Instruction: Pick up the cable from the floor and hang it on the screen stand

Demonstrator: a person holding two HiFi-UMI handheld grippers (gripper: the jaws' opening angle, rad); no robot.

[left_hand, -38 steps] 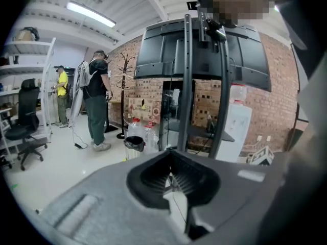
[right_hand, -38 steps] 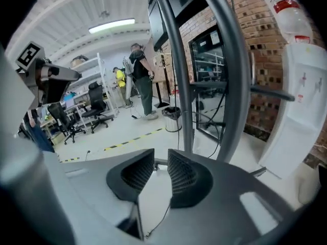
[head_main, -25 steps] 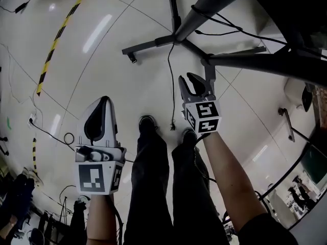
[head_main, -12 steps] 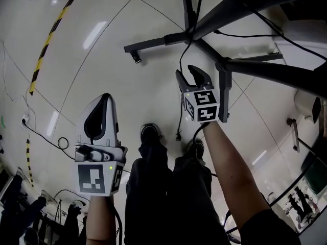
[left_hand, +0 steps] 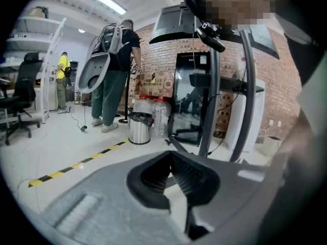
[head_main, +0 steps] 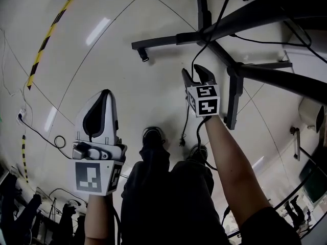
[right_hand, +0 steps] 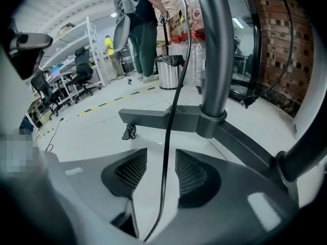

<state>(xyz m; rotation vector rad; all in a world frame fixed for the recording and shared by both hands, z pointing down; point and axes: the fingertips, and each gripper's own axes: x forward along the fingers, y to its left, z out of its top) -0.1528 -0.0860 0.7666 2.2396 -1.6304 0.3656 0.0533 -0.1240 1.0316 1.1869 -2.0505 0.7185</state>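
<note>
A thin black cable hangs down from the screen stand and runs between the jaws of my right gripper. Those jaws are opening and the ribbed pads stand off the cable on both sides. In the head view the right gripper is just short of the stand's base, and the cable trails down to a plug near the person's shoes. My left gripper is lower left, away from the cable. Its jaws meet at the tip with nothing in them.
The stand's legs spread over the floor, with a castor at one end. Yellow-black tape crosses the floor at left, near another loose cable. A metal bin, standing people and an office chair are further off.
The right gripper has moved forward, closer to the stand's base, with the cable still running between its jaws. The left gripper has barely shifted.
</note>
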